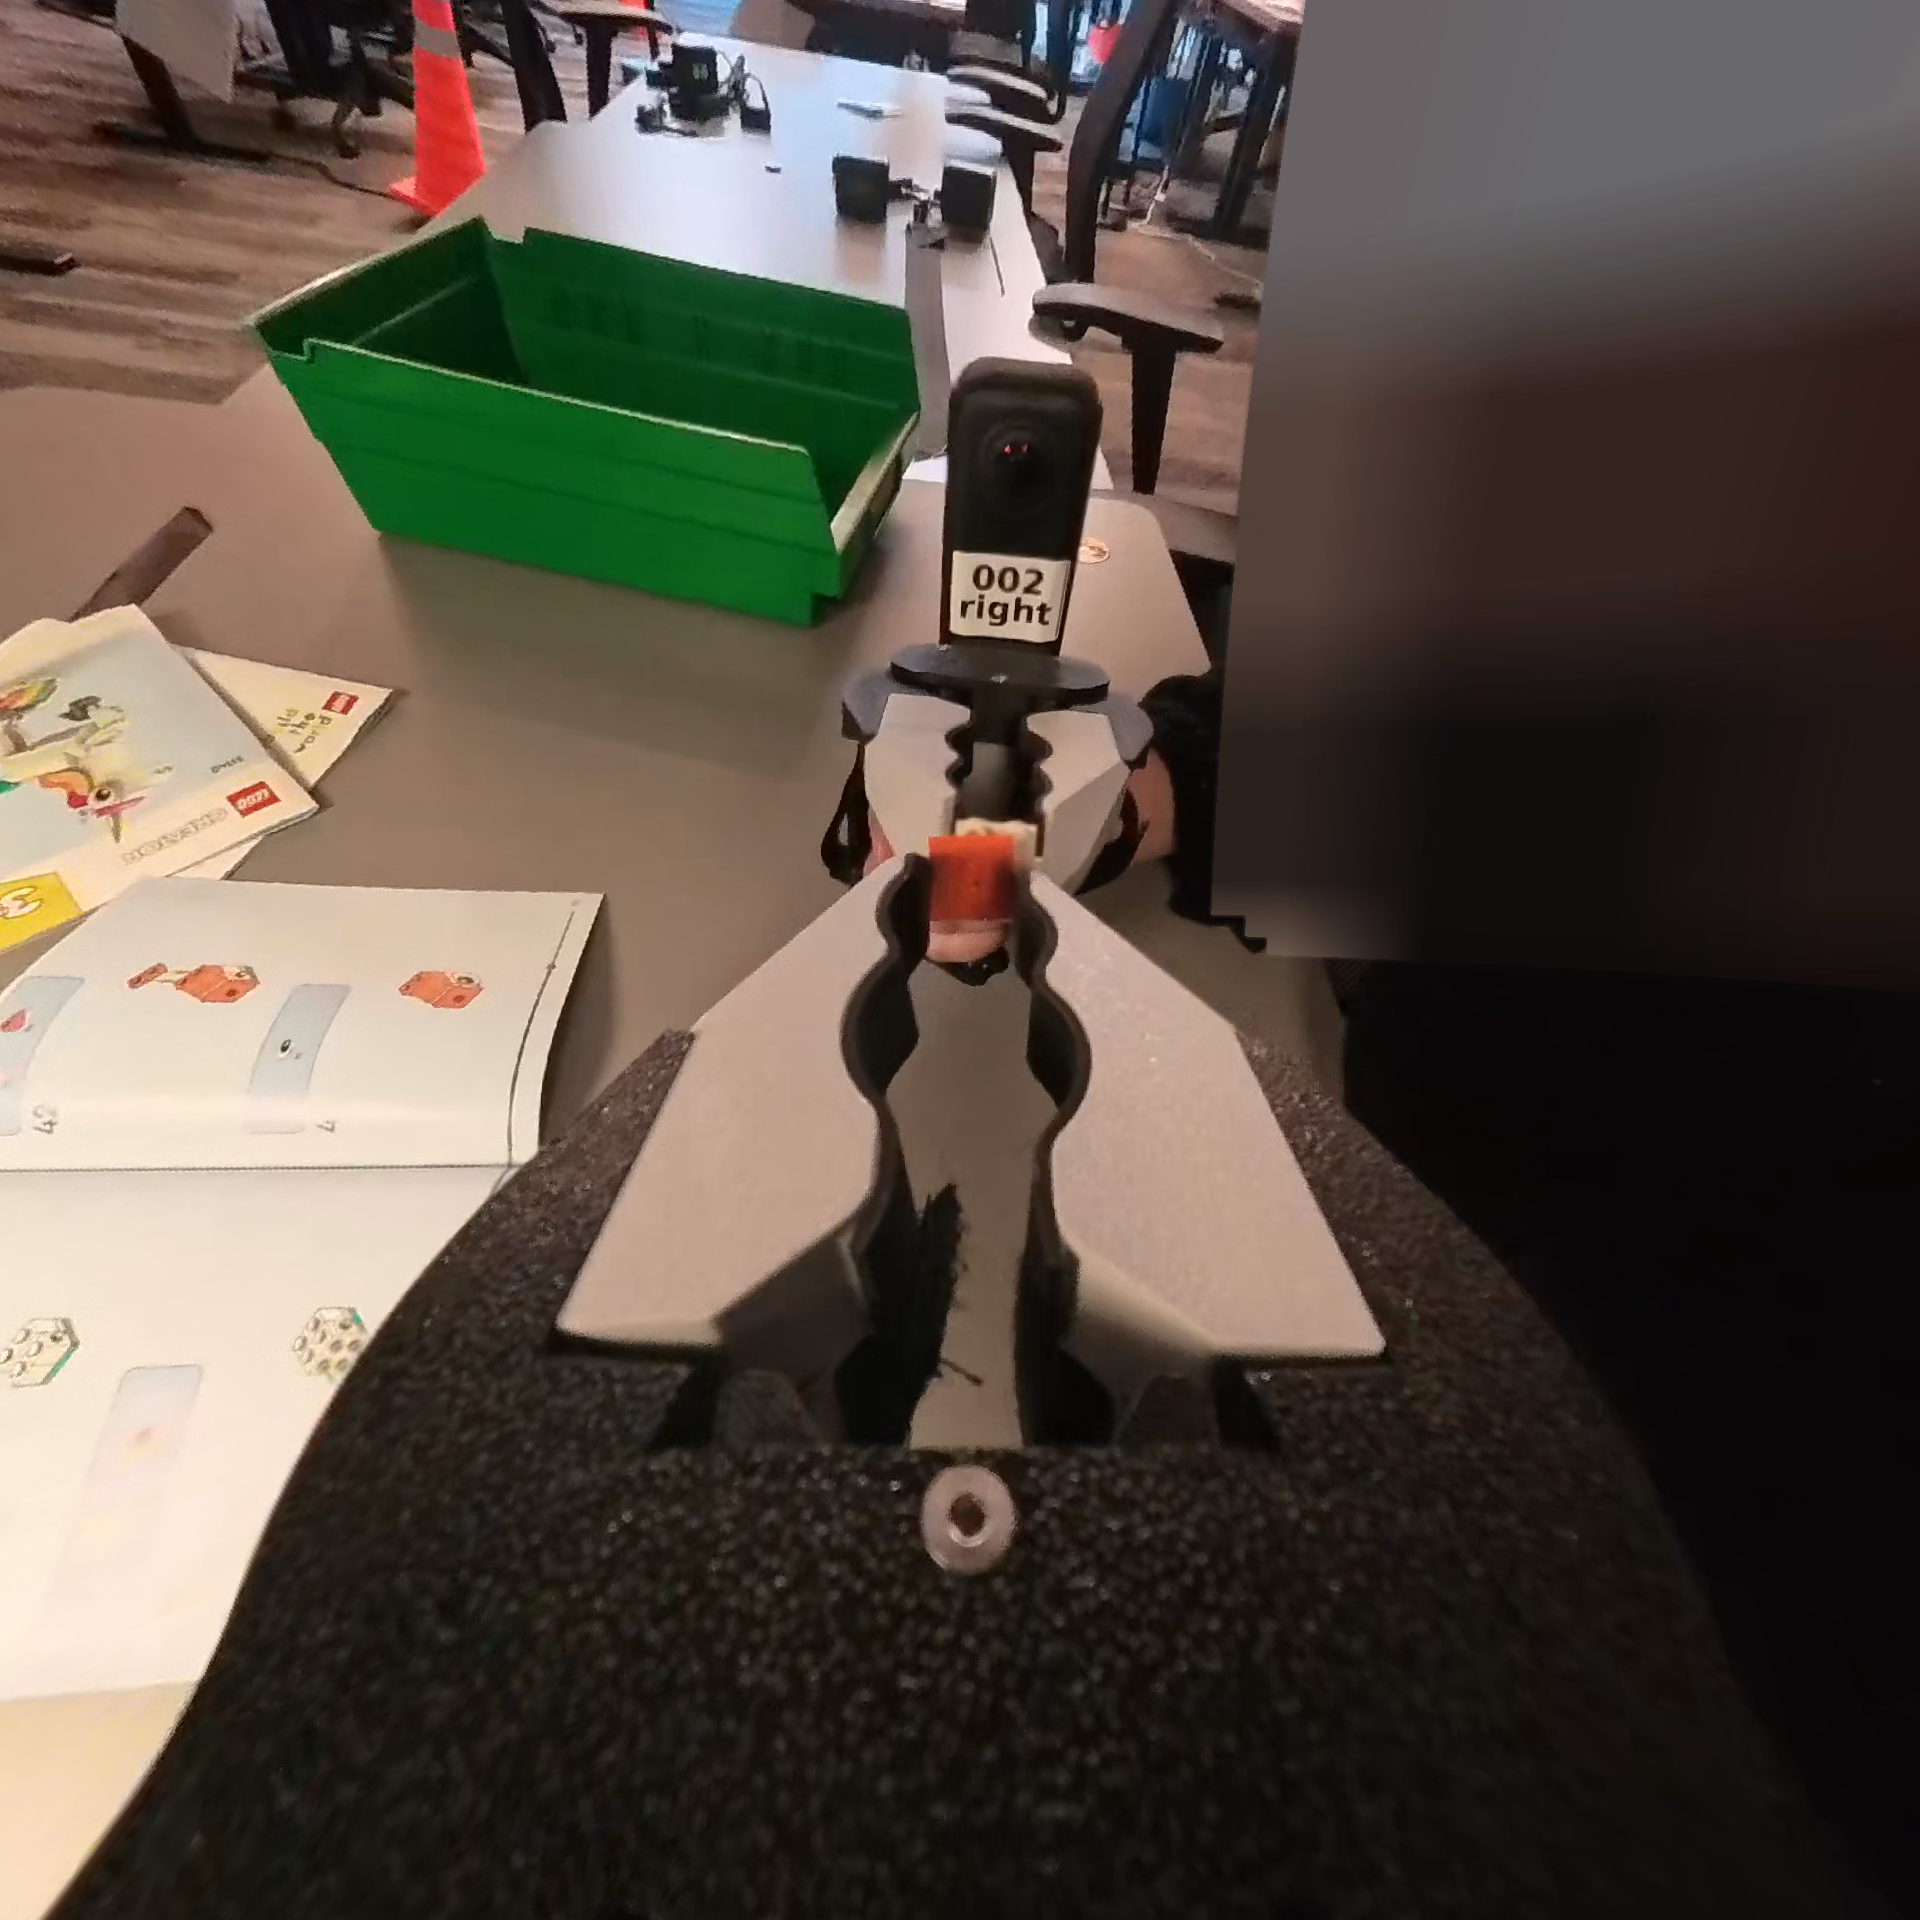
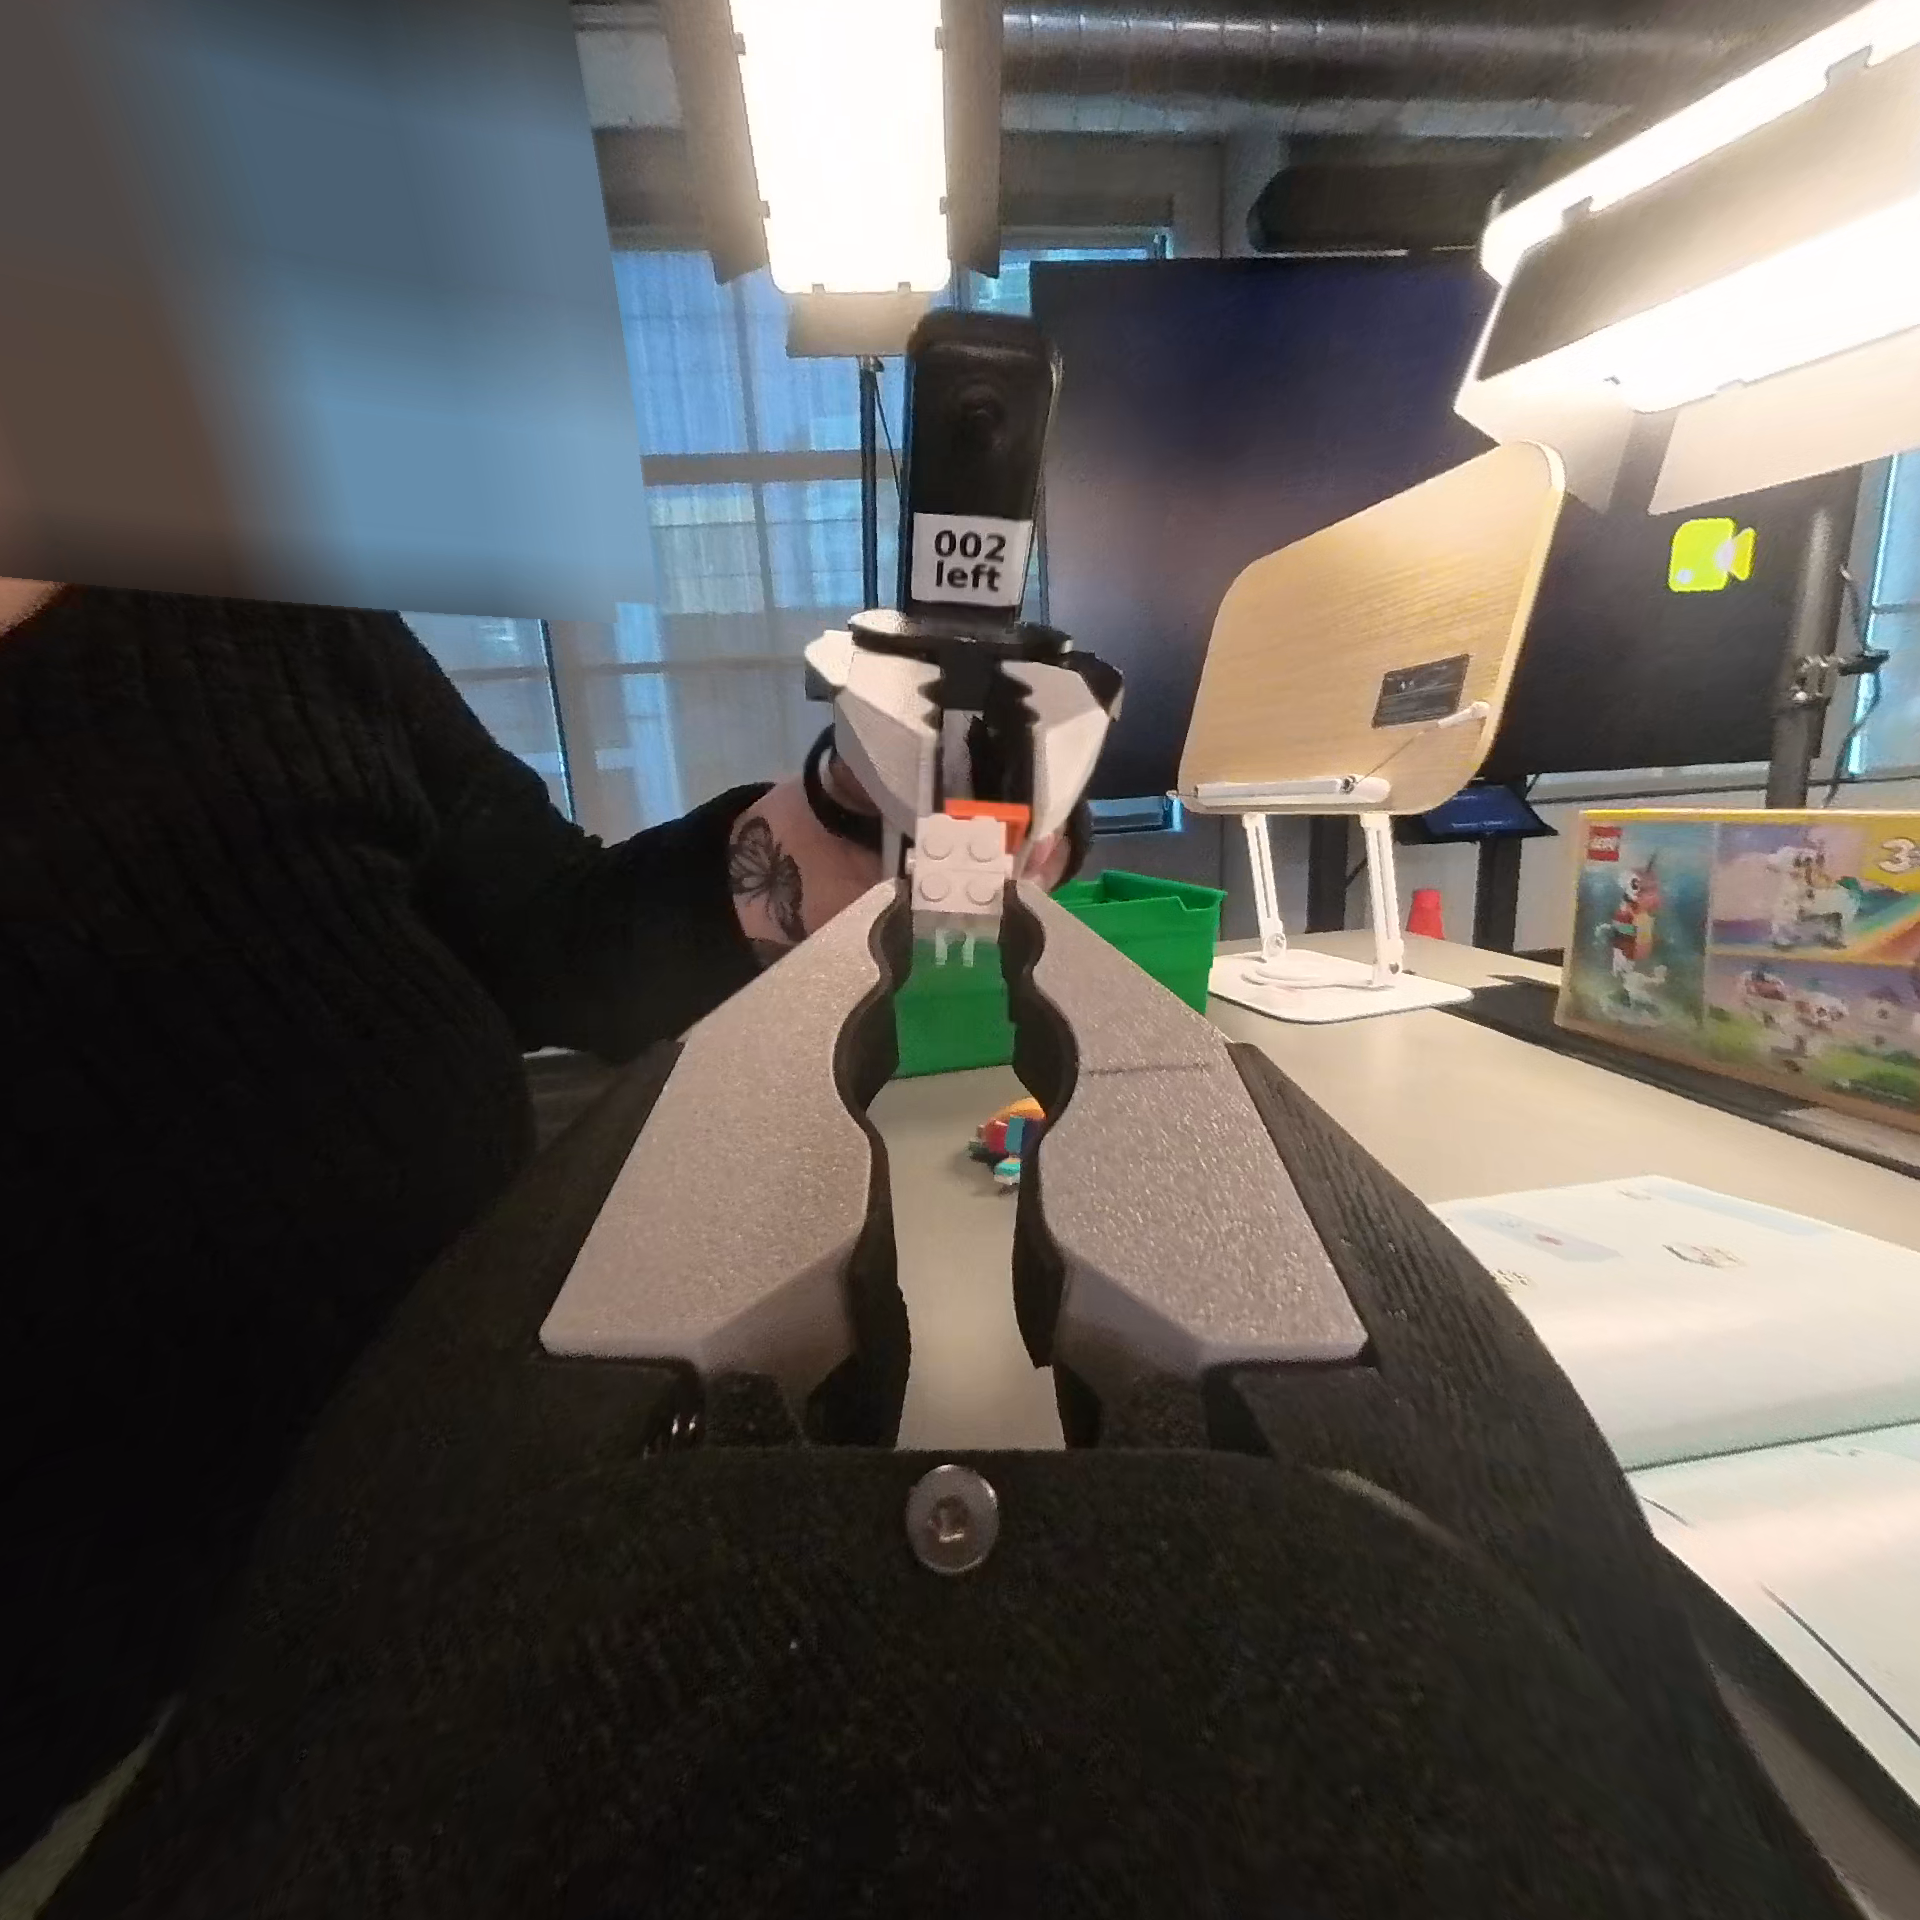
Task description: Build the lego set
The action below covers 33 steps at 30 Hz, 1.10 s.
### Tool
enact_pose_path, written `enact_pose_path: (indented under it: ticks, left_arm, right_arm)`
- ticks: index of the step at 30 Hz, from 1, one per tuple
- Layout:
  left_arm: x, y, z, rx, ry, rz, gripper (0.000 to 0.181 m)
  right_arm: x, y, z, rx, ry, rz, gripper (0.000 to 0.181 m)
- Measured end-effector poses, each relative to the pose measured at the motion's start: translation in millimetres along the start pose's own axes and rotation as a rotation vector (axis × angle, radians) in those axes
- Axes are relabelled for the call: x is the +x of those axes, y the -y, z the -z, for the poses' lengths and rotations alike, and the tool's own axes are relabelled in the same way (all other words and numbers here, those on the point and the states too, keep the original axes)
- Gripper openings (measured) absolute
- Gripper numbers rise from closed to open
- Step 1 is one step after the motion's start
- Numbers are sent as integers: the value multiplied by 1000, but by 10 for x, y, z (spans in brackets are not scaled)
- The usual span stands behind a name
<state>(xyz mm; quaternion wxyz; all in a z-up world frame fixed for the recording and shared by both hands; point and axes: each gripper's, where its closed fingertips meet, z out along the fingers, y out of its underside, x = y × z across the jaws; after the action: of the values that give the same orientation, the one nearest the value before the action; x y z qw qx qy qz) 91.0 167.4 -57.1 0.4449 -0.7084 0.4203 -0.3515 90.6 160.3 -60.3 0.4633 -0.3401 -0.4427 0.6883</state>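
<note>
My left gripper [image 1: 966, 888] is shut on a small orange brick [image 1: 971, 873], held up above the grey table. My right gripper [image 2: 954, 899] is shut on a white studded brick [image 2: 956, 868], also held up in the air. The two grippers point tip to tip. In the left wrist view the right gripper [image 1: 1000, 816] holds the white brick [image 1: 1006, 831] right behind the orange one. In the right wrist view the left gripper [image 2: 977, 826] holds the orange brick [image 2: 982, 812] just behind the white one. I cannot tell whether the bricks are joined or only touching.
A green bin [image 1: 582, 416] stands on the table [image 1: 582, 707] beyond open instruction booklets [image 1: 260, 1039]. A small colourful brick assembly [image 2: 1008, 1138] lies on the table below the grippers. A set box [image 2: 1745, 956] and a wooden stand [image 2: 1371, 644] are at the right. A person's black sleeve [image 2: 312, 883] is on the left.
</note>
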Motion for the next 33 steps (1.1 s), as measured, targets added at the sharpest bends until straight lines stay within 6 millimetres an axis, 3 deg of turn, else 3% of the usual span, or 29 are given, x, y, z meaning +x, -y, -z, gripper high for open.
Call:
enact_pose_path:
  ticks: [10,33]
  left_arm:
    - [111,75,-25,-13,-59,-16,13]
    - [105,17,-73,-72,-45,-36,15]
  right_arm:
    - [-46,54,0,16,10,18,15]
    - [-56,59,19,22,11,15,15]
